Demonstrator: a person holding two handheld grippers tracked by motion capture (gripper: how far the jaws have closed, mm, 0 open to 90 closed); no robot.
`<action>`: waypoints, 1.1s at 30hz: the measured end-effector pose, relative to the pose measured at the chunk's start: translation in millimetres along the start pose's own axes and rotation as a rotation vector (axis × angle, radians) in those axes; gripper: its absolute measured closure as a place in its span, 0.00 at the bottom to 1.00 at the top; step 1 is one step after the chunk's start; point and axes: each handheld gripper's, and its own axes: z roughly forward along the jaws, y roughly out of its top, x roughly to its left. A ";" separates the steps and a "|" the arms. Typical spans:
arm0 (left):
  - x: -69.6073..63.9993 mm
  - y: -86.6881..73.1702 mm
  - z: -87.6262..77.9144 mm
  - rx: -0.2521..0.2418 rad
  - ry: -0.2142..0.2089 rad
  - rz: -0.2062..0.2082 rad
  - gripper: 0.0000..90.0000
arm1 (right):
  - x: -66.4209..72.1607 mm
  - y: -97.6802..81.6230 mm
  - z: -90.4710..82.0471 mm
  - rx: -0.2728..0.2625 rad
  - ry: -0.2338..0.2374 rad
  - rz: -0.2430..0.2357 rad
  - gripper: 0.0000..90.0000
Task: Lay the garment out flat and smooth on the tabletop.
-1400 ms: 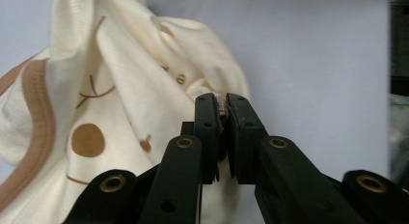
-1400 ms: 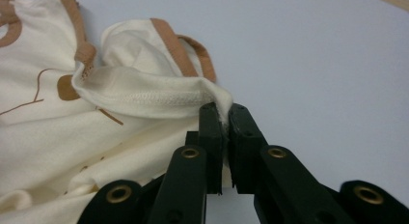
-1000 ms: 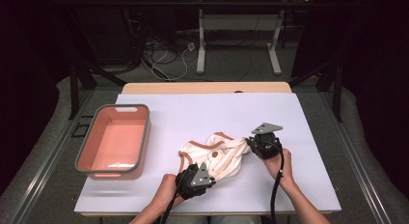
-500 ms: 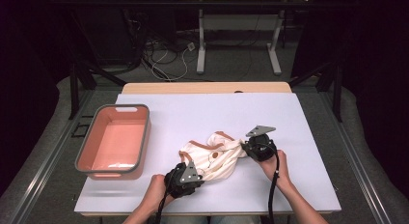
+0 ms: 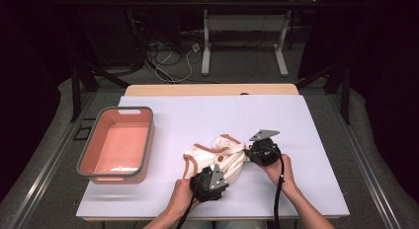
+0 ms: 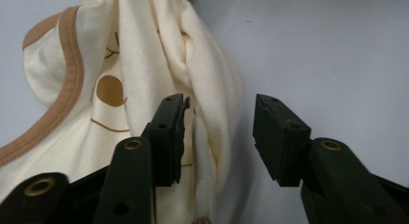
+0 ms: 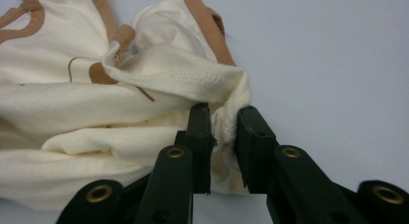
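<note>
Nearest the person's edge of the pale surface (image 5: 306, 140), the left tongs (image 5: 213, 173) stand parted over the near end of a bunched cream garment (image 5: 217, 152) with tan trim. Their jaws have just been opening: in the left gripper view one jaw lies against a fold of the cloth while the other stands clear over bare surface, with no grip on the fabric. Just beyond, the right tongs (image 5: 248, 153) sit at the garment's right edge; their jaws have also just been easing apart, though in the right gripper view a stitched hem (image 7: 224, 122) is between them, the gap narrow. The garment lies crumpled near the middle of the surface. Farther left rests a salmon-pink bin (image 5: 118, 142) with a grey rim.
</note>
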 end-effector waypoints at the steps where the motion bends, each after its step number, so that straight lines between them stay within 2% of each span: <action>1: 0.5 -0.6 3.2 0.001 -0.007 -0.003 0.65 | 0.3 0.1 0.2 0.004 -0.001 -0.003 0.84; 5: -0.9 -0.8 9.8 0.000 -0.016 0.003 0.78 | 1.7 0.4 2.2 -0.006 0.013 -0.008 0.84; 6: -1.5 -1.1 11.5 0.002 -0.019 0.005 0.83 | 2.3 0.8 1.6 0.009 0.018 -0.008 0.85; 8: -2.0 -1.5 12.1 0.001 -0.037 0.014 0.90 | 3.0 0.3 2.3 0.005 0.020 -0.017 0.89; 10: -2.5 -1.4 11.4 0.002 -0.038 0.032 0.93 | 4.5 0.1 1.9 0.019 0.012 -0.025 0.92; 11: -2.9 -2.1 11.0 -0.003 -0.038 0.029 0.94 | 5.3 -0.1 1.7 0.019 0.007 -0.017 0.93; 12: -2.8 -2.4 10.6 -0.004 -0.042 0.028 0.94 | 4.0 0.2 1.5 0.011 0.005 -0.037 0.94; 16: -0.5 -4.7 4.5 -0.032 -0.067 0.036 0.95 | 0.5 0.5 -4.3 -0.008 -0.033 -0.040 0.95; 18: 1.5 -5.7 -2.4 -0.048 -0.063 0.040 0.95 | -3.6 -0.1 -7.1 -0.019 -0.038 -0.021 0.95; 22: 8.1 -10.4 -17.0 -0.061 -0.083 0.035 0.95 | -9.5 -0.9 -10.9 -0.038 -0.044 0.000 0.95; 26: 15.2 -18.5 -29.6 -0.082 -0.094 0.005 0.95 | -7.4 0.3 -11.1 -0.041 -0.056 -0.006 0.95; 29: 21.8 -24.4 -41.3 -0.103 -0.111 -0.027 0.95 | -8.3 0.5 -11.5 -0.047 -0.063 0.010 0.95; 33: 31.8 -32.5 -48.4 -0.109 -0.123 -0.061 0.95 | -12.3 -0.1 -13.0 -0.043 -0.074 0.020 0.95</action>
